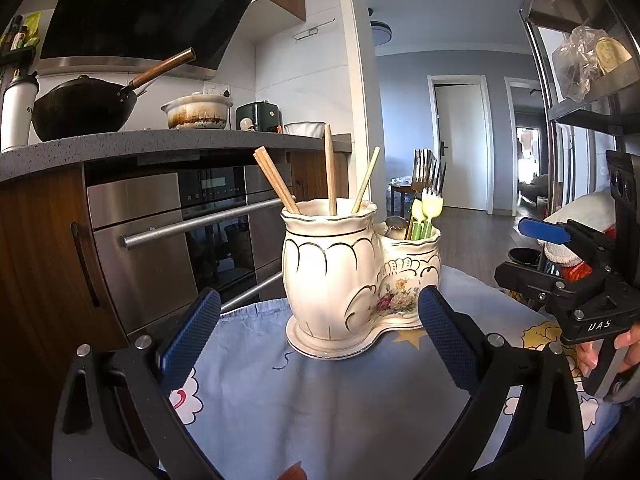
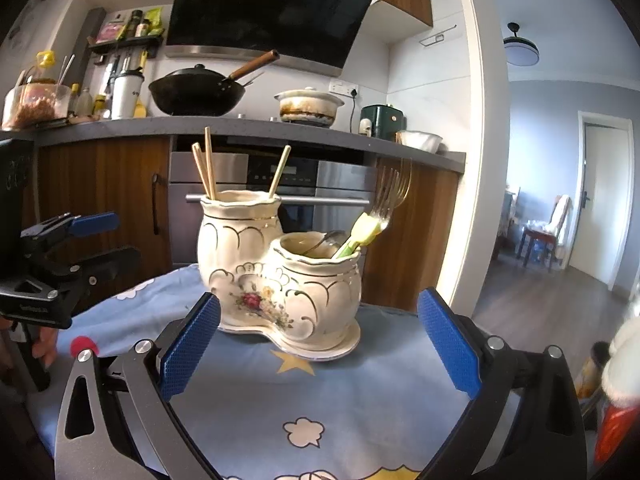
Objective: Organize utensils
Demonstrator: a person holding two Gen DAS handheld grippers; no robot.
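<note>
Left wrist view: left gripper (image 1: 320, 332) spread wide, empty; ceramic holder (image 1: 344, 280) near cloth's (image 1: 320, 408) far edge; chopsticks (image 1: 330, 170) in taller cup.
Right wrist view: right gripper (image 2: 320, 336) likewise agape, empty; forks (image 2: 390, 194) in shorter cup, spoon (image 2: 326, 242) visible inside.

Black wok (image 2: 198, 94) on grey countertop (image 2: 224, 126)

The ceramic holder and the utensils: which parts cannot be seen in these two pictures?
- Chopsticks: lower ends hidden inside the tall pot, both views.
- Forks: handles hidden inside the short pot.
- Spoon: only its bowl shows above the rim.
- Holder's far side: hidden in both views.
</note>
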